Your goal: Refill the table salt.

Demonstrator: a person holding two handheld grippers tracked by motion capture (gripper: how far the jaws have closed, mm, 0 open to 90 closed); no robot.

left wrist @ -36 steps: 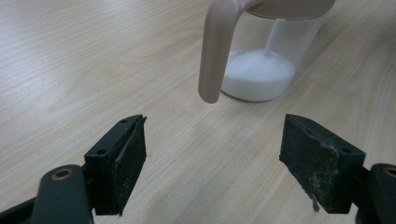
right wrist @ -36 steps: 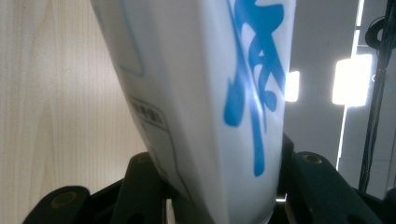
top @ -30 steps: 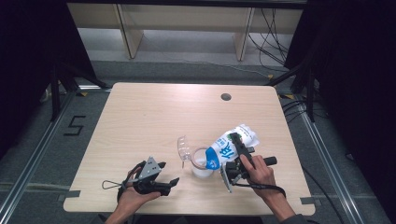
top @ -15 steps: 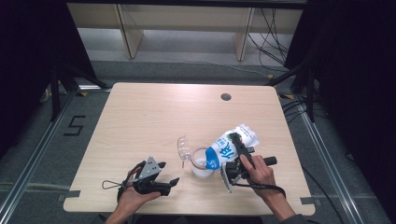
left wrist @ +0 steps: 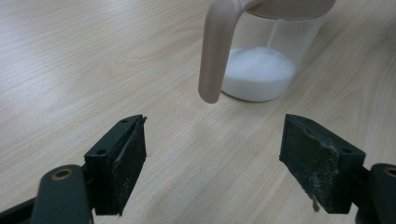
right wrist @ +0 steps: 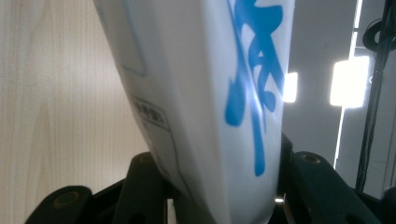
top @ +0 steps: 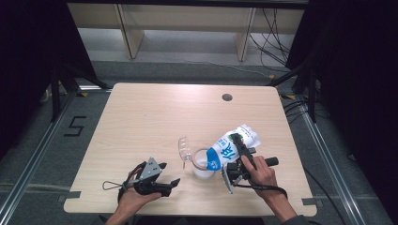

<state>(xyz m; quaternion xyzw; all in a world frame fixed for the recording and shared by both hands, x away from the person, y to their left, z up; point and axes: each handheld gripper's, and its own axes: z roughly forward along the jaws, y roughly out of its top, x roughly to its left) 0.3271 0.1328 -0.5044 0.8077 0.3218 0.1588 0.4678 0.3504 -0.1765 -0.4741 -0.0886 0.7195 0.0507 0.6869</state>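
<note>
A clear jug (top: 202,164) with a beige rim and handle (left wrist: 215,51) stands near the table's front middle, white powder (left wrist: 258,72) heaped in its bottom. My right gripper (top: 238,159) is shut on a white pouch with blue lettering (top: 230,149) (right wrist: 219,98), tipped with its low end over the jug's mouth. My left gripper (top: 162,182) (left wrist: 212,163) rests open on the table to the jug's left, jaws wide apart and nothing between them, pointing at the jug's handle.
The jug's clear hinged lid (top: 183,147) stands open at its left. The wooden table (top: 155,117) has a round cable hole (top: 227,97) at the back right. Shelving and cables lie beyond the far edge.
</note>
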